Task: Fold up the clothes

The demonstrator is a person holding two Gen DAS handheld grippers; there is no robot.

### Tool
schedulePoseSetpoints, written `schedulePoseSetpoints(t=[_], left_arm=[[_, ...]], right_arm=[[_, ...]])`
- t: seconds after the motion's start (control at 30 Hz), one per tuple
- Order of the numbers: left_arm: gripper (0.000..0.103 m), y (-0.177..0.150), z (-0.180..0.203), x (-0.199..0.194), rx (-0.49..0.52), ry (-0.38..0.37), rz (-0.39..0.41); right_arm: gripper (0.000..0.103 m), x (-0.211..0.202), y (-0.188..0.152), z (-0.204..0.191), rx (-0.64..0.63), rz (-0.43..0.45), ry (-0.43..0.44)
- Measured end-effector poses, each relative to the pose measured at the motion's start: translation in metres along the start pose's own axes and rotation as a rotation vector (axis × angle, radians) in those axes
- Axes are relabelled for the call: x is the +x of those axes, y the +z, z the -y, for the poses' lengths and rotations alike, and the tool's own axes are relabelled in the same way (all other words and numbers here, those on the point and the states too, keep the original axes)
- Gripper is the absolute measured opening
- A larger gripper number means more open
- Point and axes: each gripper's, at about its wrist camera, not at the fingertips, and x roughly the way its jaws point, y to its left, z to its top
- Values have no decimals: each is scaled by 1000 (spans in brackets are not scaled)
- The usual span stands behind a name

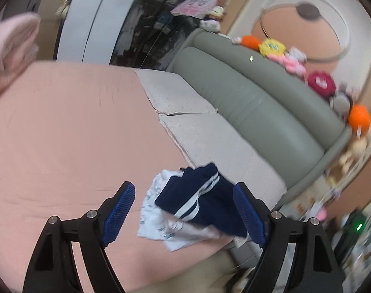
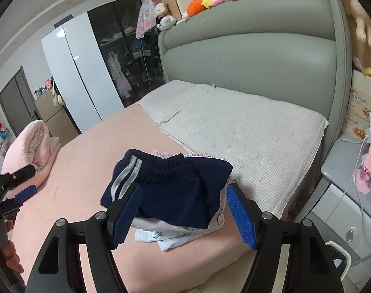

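Folded navy shorts with white side stripes [image 2: 175, 188] lie on top of a small pile of white printed clothes [image 2: 166, 236] near the corner of the pink bed sheet [image 2: 87, 156]. My right gripper [image 2: 183, 210] is open, its blue pads either side of the pile and just above it. In the left wrist view the same navy shorts [image 1: 205, 200] and white clothes [image 1: 161, 229] sit between the spread pads of my open left gripper [image 1: 185, 207], which holds nothing. The left gripper's fingers [image 2: 24, 193] also show at the far left of the right wrist view, with a hand below.
A white quilted pad [image 2: 246, 131] covers the head of the bed before a grey-green headboard [image 2: 253, 56] lined with plush toys. A rolled pink blanket [image 2: 31, 146] lies at the far side. A grey nightstand [image 2: 344, 171] stands to the right. Wardrobes [image 2: 92, 66] stand behind.
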Motion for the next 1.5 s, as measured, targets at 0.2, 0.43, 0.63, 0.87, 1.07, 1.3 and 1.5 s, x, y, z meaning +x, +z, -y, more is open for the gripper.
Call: schedulePoseSetpoints(t=[0.2, 0.43, 0.63, 0.87, 1.07, 1.3, 1.5], left_arm=[[83, -32, 25, -11, 149, 44, -12], [83, -61, 34, -21, 218, 32, 11], [92, -77, 27, -41, 218, 88, 104], [93, -88, 5, -54, 96, 105, 115], [94, -100, -5, -52, 61, 185, 75], [94, -114, -1, -63, 100, 259, 108], [94, -132, 5, -57, 154, 298, 116]], right_arm=[[78, -19, -10, -11, -45, -9, -5], [78, -35, -34, -19, -99, -33, -20], [78, -51, -55, -27, -163, -24, -65], [79, -60, -74, -31, -183, -25, -81], [79, -67, -92, -45, -192, 13, -119], [79, -73, -111, -61, -183, 38, -99], [79, -69, -128, -75, -141, 86, -19]])
